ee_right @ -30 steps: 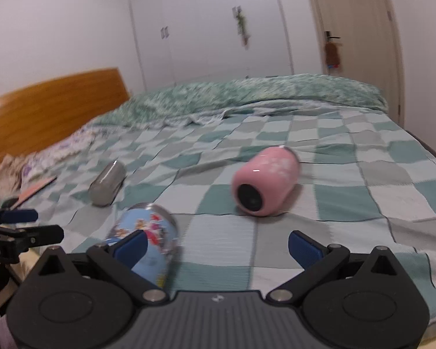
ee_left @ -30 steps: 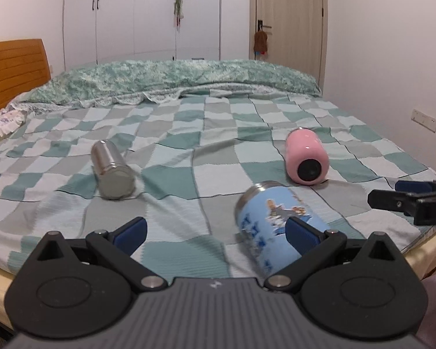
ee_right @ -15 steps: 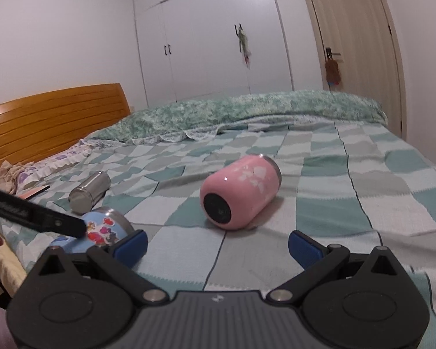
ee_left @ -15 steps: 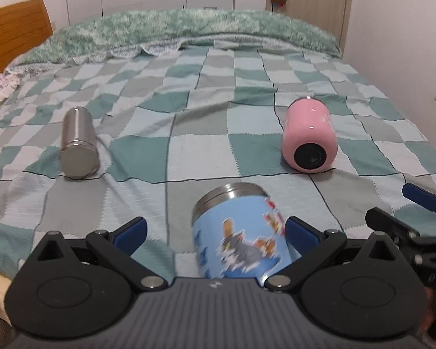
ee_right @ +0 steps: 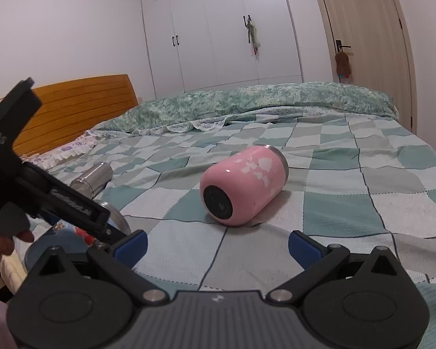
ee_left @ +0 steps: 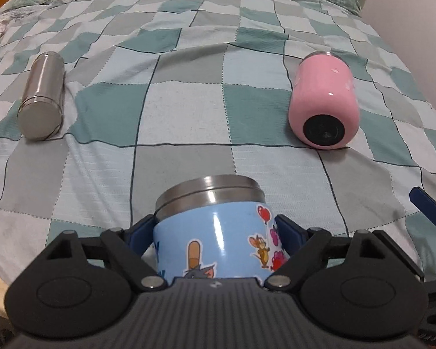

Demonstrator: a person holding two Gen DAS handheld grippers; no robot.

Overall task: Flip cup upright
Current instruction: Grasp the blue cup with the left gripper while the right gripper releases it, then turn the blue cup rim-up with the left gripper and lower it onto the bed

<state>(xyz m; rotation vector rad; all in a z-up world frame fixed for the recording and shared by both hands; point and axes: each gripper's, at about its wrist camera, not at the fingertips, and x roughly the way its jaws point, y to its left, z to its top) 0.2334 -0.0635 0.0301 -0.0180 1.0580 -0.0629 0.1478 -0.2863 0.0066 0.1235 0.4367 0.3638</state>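
A blue cartoon-print cup with a steel rim lies on its side near the bed's front edge, rim pointing away. My left gripper straddles it, a blue pad against each side; it also shows in the right wrist view over the blue cup. A pink cup lies on its side to the right, black base facing me, also in the right wrist view. My right gripper is open and empty, short of the pink cup.
A steel flask lies on its side at the left of the checked bedspread. A wooden headboard is at the left, wardrobe and door beyond the bed.
My left gripper moved forward and down over the blue cup, and its pads closed in from wide open to the cup's sides. The right gripper shifted slightly, staying open.
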